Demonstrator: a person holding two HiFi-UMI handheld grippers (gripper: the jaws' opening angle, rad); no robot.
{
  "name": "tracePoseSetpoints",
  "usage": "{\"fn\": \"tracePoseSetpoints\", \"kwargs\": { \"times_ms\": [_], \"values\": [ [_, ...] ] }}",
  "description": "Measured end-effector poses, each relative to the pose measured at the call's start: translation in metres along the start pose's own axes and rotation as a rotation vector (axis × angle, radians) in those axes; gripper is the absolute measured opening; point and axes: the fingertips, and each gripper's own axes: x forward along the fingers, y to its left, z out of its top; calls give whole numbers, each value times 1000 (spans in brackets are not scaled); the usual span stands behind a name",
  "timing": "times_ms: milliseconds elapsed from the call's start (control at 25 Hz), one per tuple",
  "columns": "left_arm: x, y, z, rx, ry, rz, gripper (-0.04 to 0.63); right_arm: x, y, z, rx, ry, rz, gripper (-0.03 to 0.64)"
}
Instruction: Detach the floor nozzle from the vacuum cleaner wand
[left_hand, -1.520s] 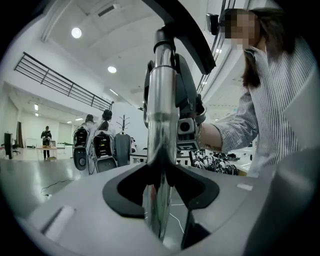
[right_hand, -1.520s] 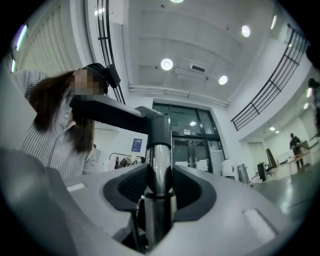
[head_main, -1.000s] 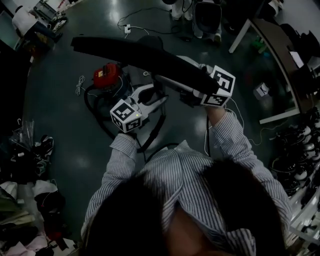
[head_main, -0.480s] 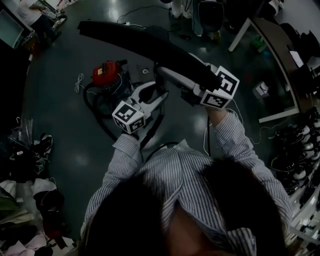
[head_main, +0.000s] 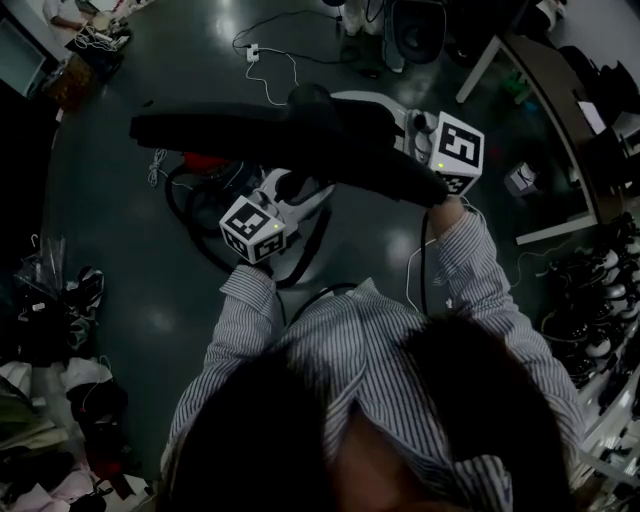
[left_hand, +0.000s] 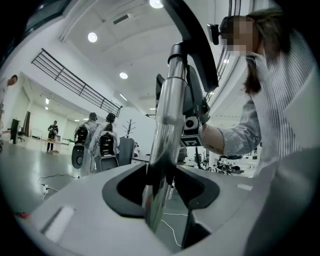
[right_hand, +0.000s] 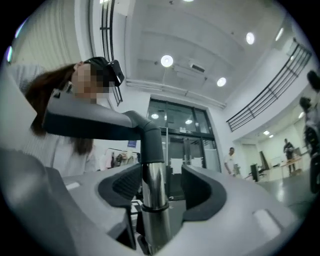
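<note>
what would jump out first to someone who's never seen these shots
The long black floor nozzle sweeps across the upper middle of the head view, partly hiding the red vacuum cleaner behind it. Next comes the shiny chrome wand, clamped in the left claw. The right claw, whose jaws have just been opening, stands loose around the same wand below the nozzle's dark neck.

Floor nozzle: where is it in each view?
Head view: floor nozzle, dark bar across upper centre.
Left gripper view: nozzle, dark, top centre.
Right gripper view: nozzle, grey bar left of centre.
Shared landmark: chrome wand, both gripper views; unclear in head view.
</note>
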Motion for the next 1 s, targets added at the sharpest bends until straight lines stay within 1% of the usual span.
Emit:
{"fn": "tracePoseSetpoints", "kwargs": {
  "times_ms": [80, 160, 280, 400, 480, 560, 640, 680, 720, 760, 880, 960, 1000],
  "values": [
    [0, -5, -1, 5, 5, -64, 184, 2, 8, -3, 28, 5, 122, 253],
    [0, -10, -1, 5, 28, -124, 187, -1, 11, 1, 52, -9, 212, 253],
    [-2, -9, 2, 14, 74, -166, 187, -3, 13, 19, 29, -17, 258, 253],
    [-6, -4, 0, 12, 99, -181, 187, 11, 24, 25, -29, 39, 322, 253],
    [-7, -3, -4, 2, 106, -199, 187, 23, 32, 23, -23, 81, 400, 253],
    [-7, -6, -11, -8, 124, -228, 187, 33, 37, 23, 8, 95, 470, 249],
    [-4, -11, -19, -13, 153, -260, 187, 40, 37, 20, 18, 112, 522, 238],
    [-3, -12, -22, -15, 160, -259, 187, 43, 36, 18, 14, 125, 532, 229],
    [-2, -10, -23, -20, 153, -239, 187, 45, 33, 16, 3, 133, 511, 184],
    [-2, -6, -23, -27, 132, -202, 184, 47, 28, 15, -15, 134, 456, 184],
    [-6, 11, -20, -39, 61, -47, 183, 45, 7, 15, -63, 98, 230, 184],
    [-8, 23, -22, -37, 43, 54, 183, 42, -7, 13, -76, 90, 92, 183],
    [-9, 28, -23, -37, 38, 92, 183, 41, -13, 10, -82, 95, 33, 183]
  ]
}}
